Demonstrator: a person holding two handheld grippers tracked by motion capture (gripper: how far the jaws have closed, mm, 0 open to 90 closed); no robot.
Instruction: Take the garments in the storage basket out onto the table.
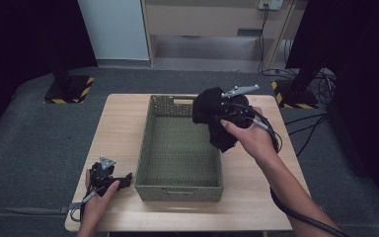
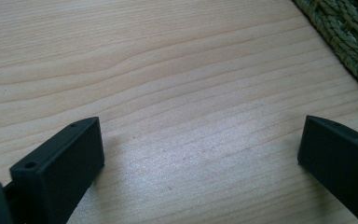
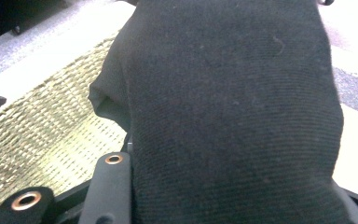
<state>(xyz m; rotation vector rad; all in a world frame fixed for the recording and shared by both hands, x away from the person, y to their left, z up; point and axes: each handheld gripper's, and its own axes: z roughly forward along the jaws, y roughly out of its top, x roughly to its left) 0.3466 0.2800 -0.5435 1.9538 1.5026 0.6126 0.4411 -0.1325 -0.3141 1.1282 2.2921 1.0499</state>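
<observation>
1. Black knitted cloth [image 1: 212,118] hung bunched from your right gripper [image 1: 225,111], held above the far right corner of the woven green basket [image 1: 145,148], partly over its right rim.
2. Your right gripper's jaws were clamped on the cloth; in the right gripper view the black cloth [image 3: 233,116] draped over the jaws, and the basket's weave [image 3: 42,140] lay below and to the left.
3. Your left gripper [image 1: 109,178] rested low on the wooden table [image 1: 256,197], just beside the basket's near left corner. Its jaws stood wide apart with nothing between them, only bare wood [image 2: 191,116] beneath.
4. The basket looked empty inside, so the step in hand was probably lowering the cloth into it.
5. To have done this well, you would have carried the cloth further inward, clear of the rim, so the hanging tail landed inside rather than draping over the edge.
6. You would have lowered it close to the basket floor before opening the jaws.
</observation>
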